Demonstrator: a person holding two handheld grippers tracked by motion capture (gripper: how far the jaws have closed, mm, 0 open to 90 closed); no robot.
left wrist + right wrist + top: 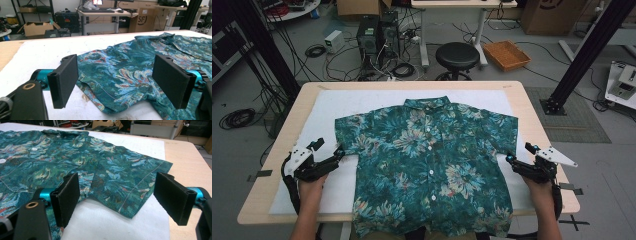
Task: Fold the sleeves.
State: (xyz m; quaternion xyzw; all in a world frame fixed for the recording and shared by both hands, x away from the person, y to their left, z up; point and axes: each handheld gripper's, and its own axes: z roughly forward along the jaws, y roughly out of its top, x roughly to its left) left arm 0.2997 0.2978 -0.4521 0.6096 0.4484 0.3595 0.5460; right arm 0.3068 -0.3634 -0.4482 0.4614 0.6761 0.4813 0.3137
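Shirt (pixel 427 160), teal floral short-sleeve, buttoned, lies face up and spread flat on the white mat (pixel 337 105) over the wooden table (pixel 262 185); collar on the far side from both claws, hem hanging slightly off the near table edge between the forearms. Left gripper (pixel 332 152) sits just outside the shirt's left sleeve (pixel 100 75), jaws wide apart, nothing held; in the left gripper view the sleeve edge lies straight ahead between the two jaws, a bit forward of the pads. Right gripper (pixel 519 152) mirrors it by the right sleeve (pixel 132 190), jaws likewise fully spread and empty; sleeve hem lies ahead between the jaws, closer to the left-hand one. Step, as judged: pre-grasp, both claws lined up on the sleeves, likely the start of a fold. Next move calls for sliding each claw forward and low so one jaw goes under the cloth edge, then closing on a single sleeve layer without bunching the mat.
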